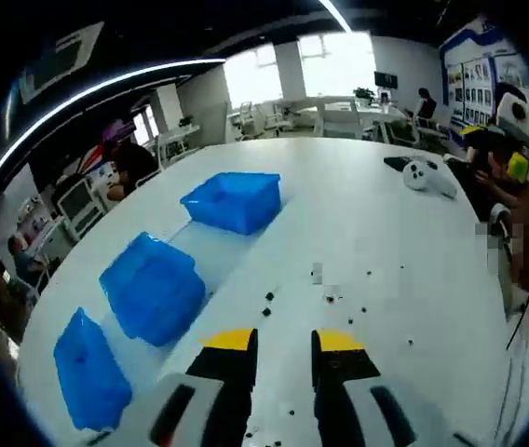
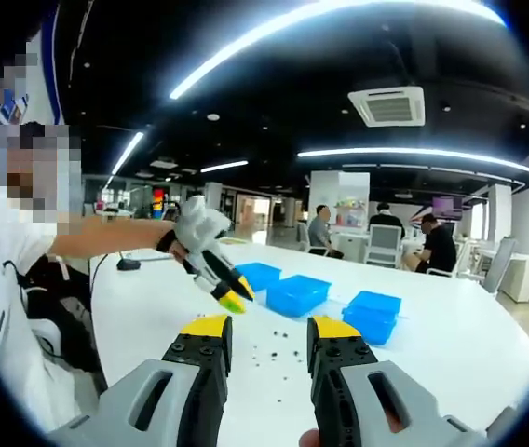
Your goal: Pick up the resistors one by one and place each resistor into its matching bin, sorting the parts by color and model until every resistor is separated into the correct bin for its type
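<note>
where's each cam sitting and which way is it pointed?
Left gripper view: rides the left gripper, angled down over the white table at three blue bins and scattered resistors.
Right gripper view: rides the right gripper, held level across the table; the person's arm holds the left gripper out front.
Shared: table, bins, resistors.

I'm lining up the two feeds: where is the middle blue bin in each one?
Left gripper view: the middle blue bin sits left of centre, between the other two bins, left of the open left gripper.
Right gripper view: it lies just right of centre, beyond the open right gripper.
Shared landmark: the scattered resistors on the white table.
</note>
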`<move>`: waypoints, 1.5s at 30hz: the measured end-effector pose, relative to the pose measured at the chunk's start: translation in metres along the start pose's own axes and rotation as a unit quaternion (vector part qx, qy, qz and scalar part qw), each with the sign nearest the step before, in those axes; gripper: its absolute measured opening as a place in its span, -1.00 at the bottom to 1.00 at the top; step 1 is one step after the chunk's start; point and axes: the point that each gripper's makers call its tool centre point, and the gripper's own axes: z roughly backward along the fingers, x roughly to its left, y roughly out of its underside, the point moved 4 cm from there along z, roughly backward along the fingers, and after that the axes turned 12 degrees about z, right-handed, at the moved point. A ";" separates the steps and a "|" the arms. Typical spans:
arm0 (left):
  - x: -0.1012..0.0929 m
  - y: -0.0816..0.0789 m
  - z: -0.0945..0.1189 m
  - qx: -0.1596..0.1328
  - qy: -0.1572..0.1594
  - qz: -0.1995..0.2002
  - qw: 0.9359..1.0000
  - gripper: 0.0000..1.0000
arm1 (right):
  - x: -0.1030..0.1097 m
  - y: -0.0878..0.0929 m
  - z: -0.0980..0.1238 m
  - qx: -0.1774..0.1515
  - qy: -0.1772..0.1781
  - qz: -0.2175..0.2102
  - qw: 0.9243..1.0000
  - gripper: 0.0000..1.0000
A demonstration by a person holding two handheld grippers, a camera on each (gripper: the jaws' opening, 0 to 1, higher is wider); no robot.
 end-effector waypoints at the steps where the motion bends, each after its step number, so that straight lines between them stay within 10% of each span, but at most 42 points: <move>1: 0.003 0.001 -0.008 0.024 0.003 -0.022 0.999 -0.52 | -0.001 0.000 0.001 -0.001 0.000 -0.001 1.000 -0.32; 11: 0.019 -0.007 -0.048 0.139 0.025 -0.154 0.978 -0.53 | -0.002 -0.001 0.003 -0.003 0.001 0.000 1.000 -0.32; 22: 0.027 -0.010 -0.071 0.176 0.040 -0.125 0.976 -0.66 | -0.004 -0.002 0.006 -0.006 0.002 0.002 1.000 -0.32; 30: 0.020 -0.004 -0.068 0.183 0.074 -0.021 0.980 -0.87 | -0.004 0.000 0.004 -0.003 0.002 -0.002 1.000 -0.32; 39: 0.013 -0.008 -0.057 0.179 0.052 -0.037 0.982 -0.88 | 0.001 -0.003 0.003 -0.005 -0.001 0.002 1.000 -0.32; 45: 0.015 -0.031 -0.013 0.096 0.026 -0.027 0.995 -0.88 | 0.001 -0.002 0.000 -0.003 -0.001 0.001 1.000 -0.32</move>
